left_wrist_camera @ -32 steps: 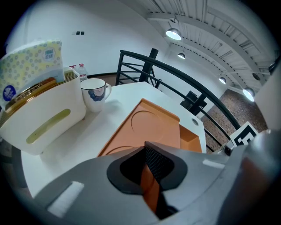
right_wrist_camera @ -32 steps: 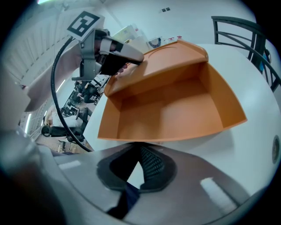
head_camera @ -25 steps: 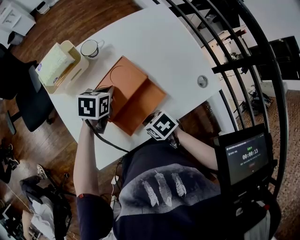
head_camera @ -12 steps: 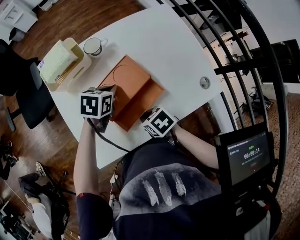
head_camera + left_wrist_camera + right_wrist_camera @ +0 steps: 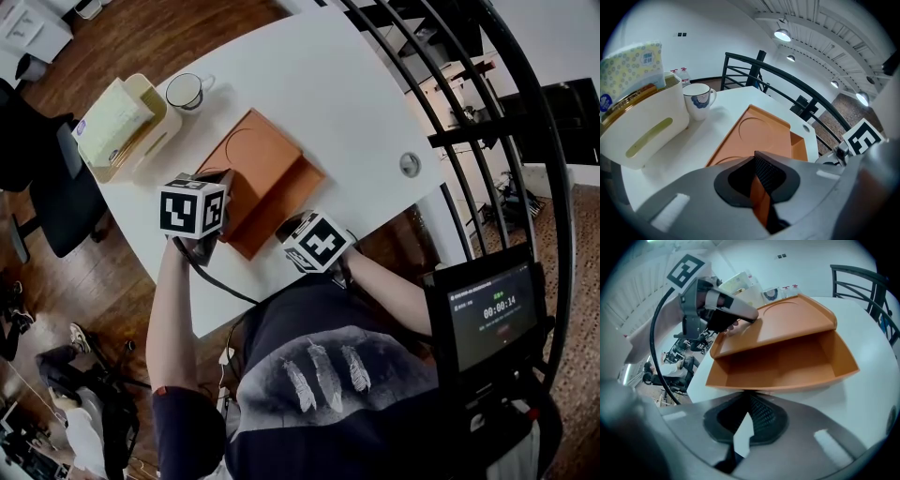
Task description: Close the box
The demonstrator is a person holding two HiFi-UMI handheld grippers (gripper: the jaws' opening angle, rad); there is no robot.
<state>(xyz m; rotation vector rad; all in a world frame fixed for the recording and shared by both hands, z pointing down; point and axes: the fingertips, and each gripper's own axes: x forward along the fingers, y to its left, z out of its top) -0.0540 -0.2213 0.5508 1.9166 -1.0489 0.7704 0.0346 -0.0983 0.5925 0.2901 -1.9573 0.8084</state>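
Left hand-held gripper (image 5: 749, 318) clamps box lid (image 5: 792, 320) near corner, lid raised.

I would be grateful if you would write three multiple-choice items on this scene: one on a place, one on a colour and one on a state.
1. Where does the mug stand?
A) on the floor
B) on the table beside the white holder
C) on a shelf

2. What colour is the box?
A) blue
B) orange
C) green

3. How is the lid?
A) fully shut
B) lying apart from its base
C) partly raised, gripped by the left gripper

Answers: 1 B, the mug stands on the white tabletop next to the holder. 2 B, base and lid are both orange. 3 C, the left gripper view shows the jaws shut on the lid's edge, and the base is open beneath it.
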